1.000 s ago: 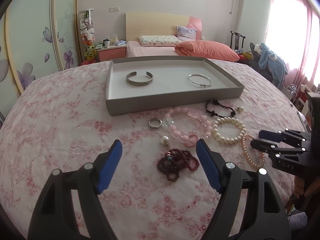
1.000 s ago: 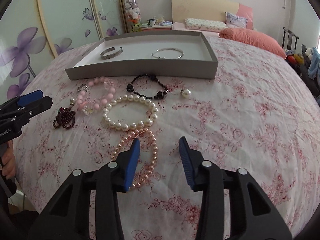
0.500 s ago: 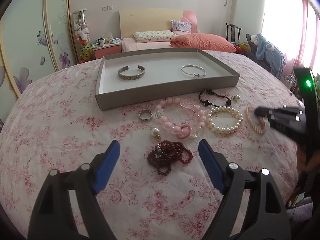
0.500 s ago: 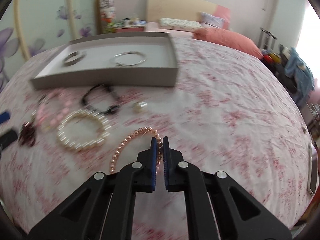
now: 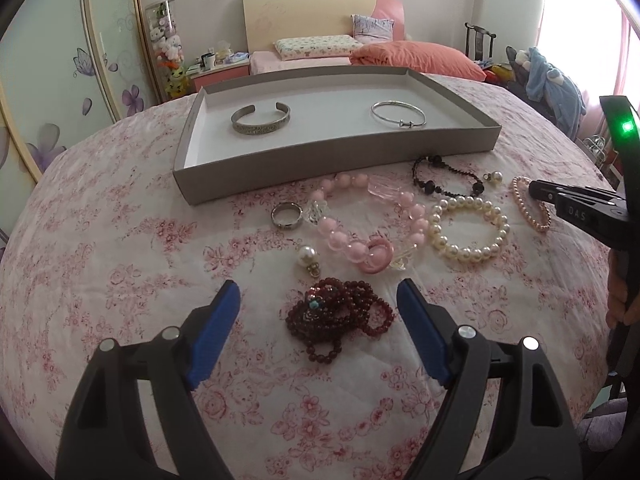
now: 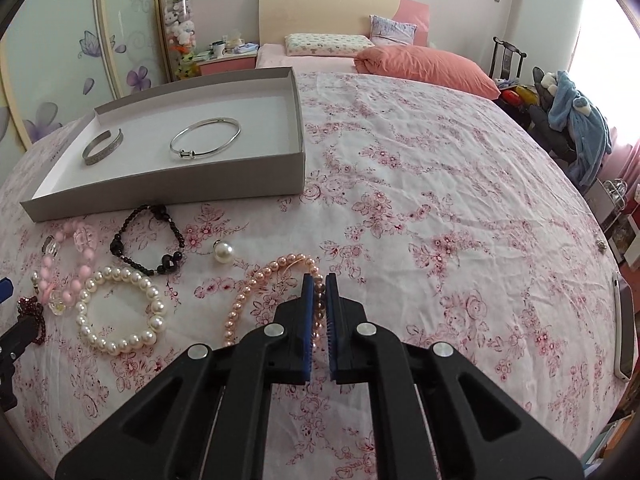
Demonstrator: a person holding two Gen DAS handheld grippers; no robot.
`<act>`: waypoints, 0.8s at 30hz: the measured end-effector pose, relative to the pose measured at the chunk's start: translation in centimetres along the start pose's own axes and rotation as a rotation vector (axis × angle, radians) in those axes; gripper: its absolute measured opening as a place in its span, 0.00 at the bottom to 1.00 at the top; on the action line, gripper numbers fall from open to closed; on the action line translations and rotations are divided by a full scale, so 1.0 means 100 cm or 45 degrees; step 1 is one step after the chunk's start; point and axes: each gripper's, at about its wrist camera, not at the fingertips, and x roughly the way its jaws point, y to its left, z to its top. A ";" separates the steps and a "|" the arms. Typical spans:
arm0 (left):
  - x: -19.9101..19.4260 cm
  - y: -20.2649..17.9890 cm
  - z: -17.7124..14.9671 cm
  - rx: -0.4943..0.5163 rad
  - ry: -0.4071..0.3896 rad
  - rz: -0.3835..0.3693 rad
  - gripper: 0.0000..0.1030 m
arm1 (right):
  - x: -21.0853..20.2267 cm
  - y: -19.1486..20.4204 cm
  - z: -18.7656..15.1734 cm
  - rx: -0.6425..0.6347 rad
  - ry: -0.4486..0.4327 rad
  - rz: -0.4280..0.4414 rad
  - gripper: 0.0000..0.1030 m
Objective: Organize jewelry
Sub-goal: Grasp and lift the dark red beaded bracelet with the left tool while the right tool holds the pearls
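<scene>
Right claw (image 6: 319, 280) pinched nearly closed on the pink pearl strand (image 6: 256, 292), which trails back-left; gray tray (image 6: 168, 190) lies forward-left. Left claw (image 5: 319, 300) gapes wide, holding nothing, over the dark red beads (image 5: 340, 320).

Daylight is entering from the window (image 5: 576, 20) at the right, blowing out to white glare there. The bedspread (image 6: 440, 184) is showing evenly lit, shadows soft. Both views are appearing sharp, while fisheye curvature is bending the edges and dark vignetting is filling the corners.
</scene>
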 end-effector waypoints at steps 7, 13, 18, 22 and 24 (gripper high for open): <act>0.007 -0.008 -0.002 0.020 0.034 0.000 0.66 | 0.000 -0.001 0.000 0.013 0.001 0.015 0.07; 0.005 -0.007 -0.003 0.013 0.019 -0.008 0.46 | 0.000 -0.003 0.000 0.017 0.001 0.020 0.07; 0.002 -0.004 -0.004 0.013 0.009 -0.005 0.21 | 0.001 -0.003 0.000 0.020 0.001 0.022 0.07; -0.002 0.000 -0.008 0.020 0.004 0.001 0.17 | 0.001 -0.004 0.000 0.025 0.001 0.028 0.07; -0.007 0.002 -0.010 0.035 -0.012 0.017 0.14 | 0.001 -0.004 0.000 0.025 0.001 0.029 0.07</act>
